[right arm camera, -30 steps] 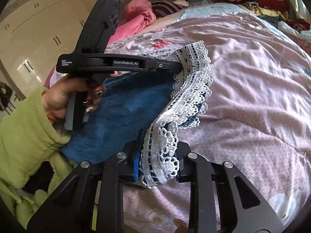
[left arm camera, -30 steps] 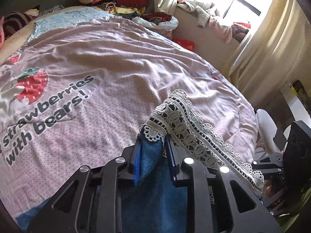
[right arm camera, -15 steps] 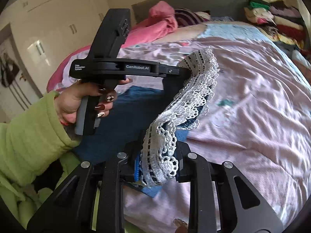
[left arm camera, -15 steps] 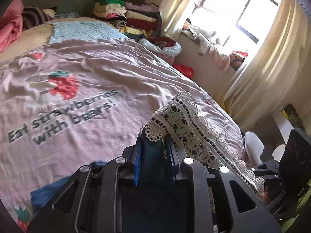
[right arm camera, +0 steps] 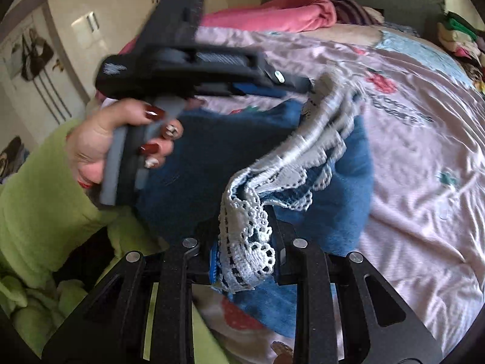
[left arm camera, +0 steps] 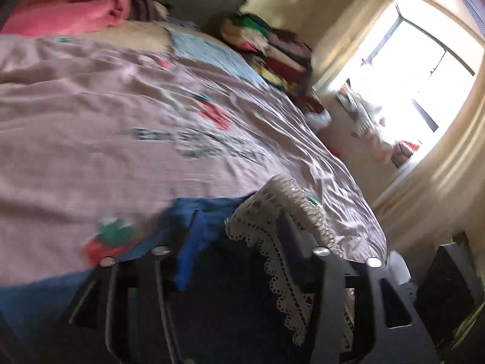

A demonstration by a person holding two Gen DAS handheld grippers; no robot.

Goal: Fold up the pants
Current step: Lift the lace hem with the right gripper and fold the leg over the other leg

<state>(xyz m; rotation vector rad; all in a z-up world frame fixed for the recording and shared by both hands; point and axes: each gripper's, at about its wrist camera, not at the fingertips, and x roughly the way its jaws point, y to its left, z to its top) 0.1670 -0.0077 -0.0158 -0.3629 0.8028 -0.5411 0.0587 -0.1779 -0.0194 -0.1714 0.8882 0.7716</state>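
Observation:
The pants (right arm camera: 218, 163) are blue denim with a white lace hem (right arm camera: 282, 163). They hang over the pink bedspread (right arm camera: 418, 157). My right gripper (right arm camera: 245, 242) is shut on the lace hem at one corner. My left gripper (left arm camera: 239, 227) is blurred; its jaws stand apart, with denim (left arm camera: 230, 288) and lace (left arm camera: 272, 221) lying between and over them. In the right wrist view the left gripper (right arm camera: 300, 86) is at upper left, held by a hand in a green sleeve, its tip at the hem's far end.
The bed's pink strawberry-print cover (left arm camera: 121, 121) fills the middle. A pink blanket (left arm camera: 72, 15) lies at the headboard. Stacked folded clothes (left arm camera: 272, 48) sit at the far corner. A bright window with curtains (left arm camera: 418, 69) is on the right, and white cupboards (right arm camera: 60, 45) on the left.
Both grippers have swung forward over the bed with the hem, and the views now tilt toward the headboard. The left jaws, shut on the hem before, now stand wider apart.

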